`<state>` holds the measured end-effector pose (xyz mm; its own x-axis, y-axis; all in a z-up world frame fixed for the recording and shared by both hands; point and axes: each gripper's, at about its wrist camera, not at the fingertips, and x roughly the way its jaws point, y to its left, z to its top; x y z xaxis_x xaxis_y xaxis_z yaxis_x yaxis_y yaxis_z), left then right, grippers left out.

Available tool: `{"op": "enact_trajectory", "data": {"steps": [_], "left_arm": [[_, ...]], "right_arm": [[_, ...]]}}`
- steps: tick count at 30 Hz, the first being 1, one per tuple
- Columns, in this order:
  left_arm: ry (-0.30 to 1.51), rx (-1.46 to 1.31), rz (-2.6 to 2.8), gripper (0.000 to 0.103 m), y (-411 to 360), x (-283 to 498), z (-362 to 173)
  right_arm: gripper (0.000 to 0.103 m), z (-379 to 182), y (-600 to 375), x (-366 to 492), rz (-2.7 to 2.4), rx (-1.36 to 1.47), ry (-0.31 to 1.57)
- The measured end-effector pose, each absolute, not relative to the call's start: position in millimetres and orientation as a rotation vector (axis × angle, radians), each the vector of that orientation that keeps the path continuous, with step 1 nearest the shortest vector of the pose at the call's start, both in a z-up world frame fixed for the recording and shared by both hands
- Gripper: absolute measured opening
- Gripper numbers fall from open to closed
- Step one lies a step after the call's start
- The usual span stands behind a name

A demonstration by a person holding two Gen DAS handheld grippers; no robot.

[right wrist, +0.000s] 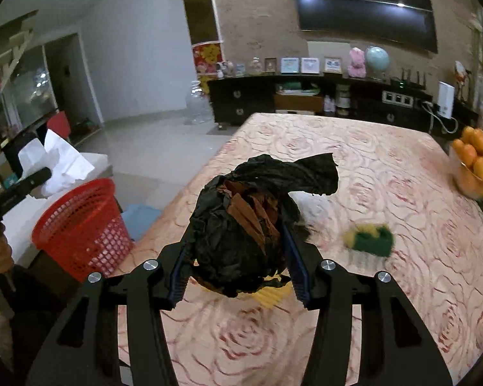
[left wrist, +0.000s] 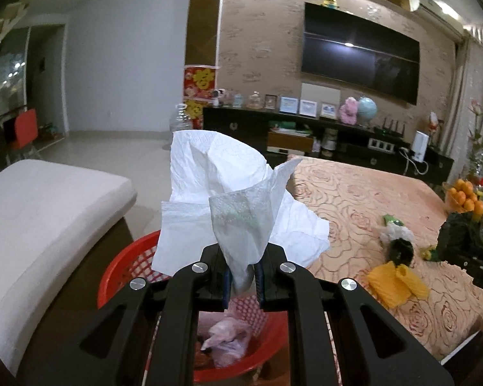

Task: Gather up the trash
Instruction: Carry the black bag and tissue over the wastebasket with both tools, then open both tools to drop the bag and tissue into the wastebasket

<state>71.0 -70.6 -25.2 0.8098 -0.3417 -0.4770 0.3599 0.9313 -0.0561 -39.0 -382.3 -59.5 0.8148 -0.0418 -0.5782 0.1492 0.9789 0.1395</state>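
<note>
Rose-patterned table (right wrist: 386, 193), left gripper (left wrist: 243, 284) pinching tissue (left wrist: 228, 193), right gripper (right wrist: 238, 260) clamping black bag (right wrist: 241, 225)

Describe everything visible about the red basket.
The red basket is a round plastic bin with lattice walls and a solid rim, standing upright on the floor beside the table's corner. In the left wrist view it sits below the left gripper, which is clamped on white tissue; a crumpled pink bag lies inside.
</note>
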Motion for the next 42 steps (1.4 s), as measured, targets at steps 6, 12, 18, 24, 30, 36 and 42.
{"op": "enact_trajectory", "data": {"steps": [6,12,18,24,30,36,42], "left_arm": [[0.55,0.026,-0.322,0.01,-61.7,80.9,-31.9],[0.581,0.03,-0.285,0.01,-56.7,85.7,-36.9],[0.598,0.007,-0.277,0.01,-49.3,86.9,-37.0],[0.626,-0.024,-0.283,0.015,-40.8,90.9,-38.2],[0.619,-0.056,-0.263,0.053,-27.6,91.7,-35.7],[0.603,-0.104,-0.199,0.068,-10.7,92.6,-31.3],[0.55,-0.12,-0.114,0.074,-0.9,88.7,-23.8]], "right_arm": [[0.05,-49.3,-340.6,-12.3,-0.011,0.152,0.611],[0.05,-37.6,-297.3,12.8,0.094,0.131,0.616],[0.05,-29.4,-260.8,44.5,0.195,0.136,0.637],[0.05,-30.3,-231.6,73.0,0.264,0.143,0.671],[0.051,-38.6,-209.4,94.0,0.306,0.139,0.712],[0.058,-46.9,-198.1,103.3,0.332,0.142,0.744],[0.074,-52.3,-199.1,103.6,0.32,0.172,0.749]]}}
